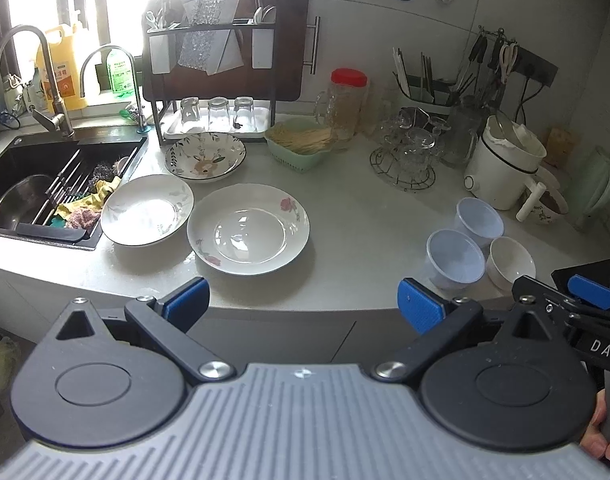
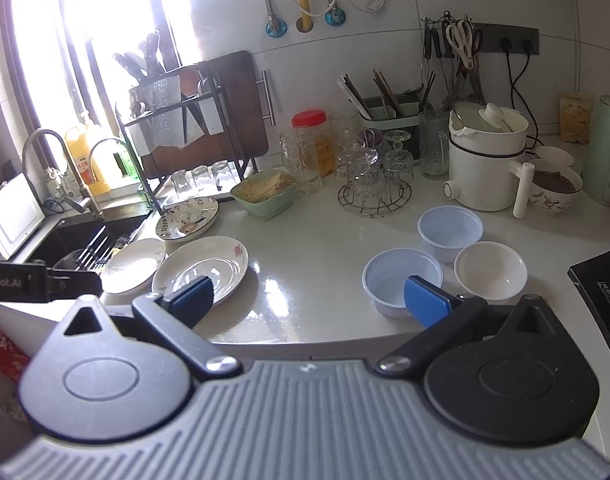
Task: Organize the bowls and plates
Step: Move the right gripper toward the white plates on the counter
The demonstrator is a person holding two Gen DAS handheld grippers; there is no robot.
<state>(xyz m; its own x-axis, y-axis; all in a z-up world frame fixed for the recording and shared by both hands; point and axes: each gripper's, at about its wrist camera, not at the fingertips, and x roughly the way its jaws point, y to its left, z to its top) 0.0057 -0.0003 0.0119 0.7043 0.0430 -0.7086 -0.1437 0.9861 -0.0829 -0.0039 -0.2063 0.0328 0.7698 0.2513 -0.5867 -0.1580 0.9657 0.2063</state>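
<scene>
Approaching with both claws released: left claw [image 1: 303, 304] faces three plates [image 1: 248, 229] lying beside the sink; right claw [image 2: 309, 300] faces three bowls [image 2: 403, 280] clustered on the counter [image 2: 317, 248]. Best practice: grip one rim squarely, lift clear, nest gently.

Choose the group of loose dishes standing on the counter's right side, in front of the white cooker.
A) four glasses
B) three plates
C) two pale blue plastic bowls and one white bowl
C: two pale blue plastic bowls and a white bowl cluster there.
</scene>
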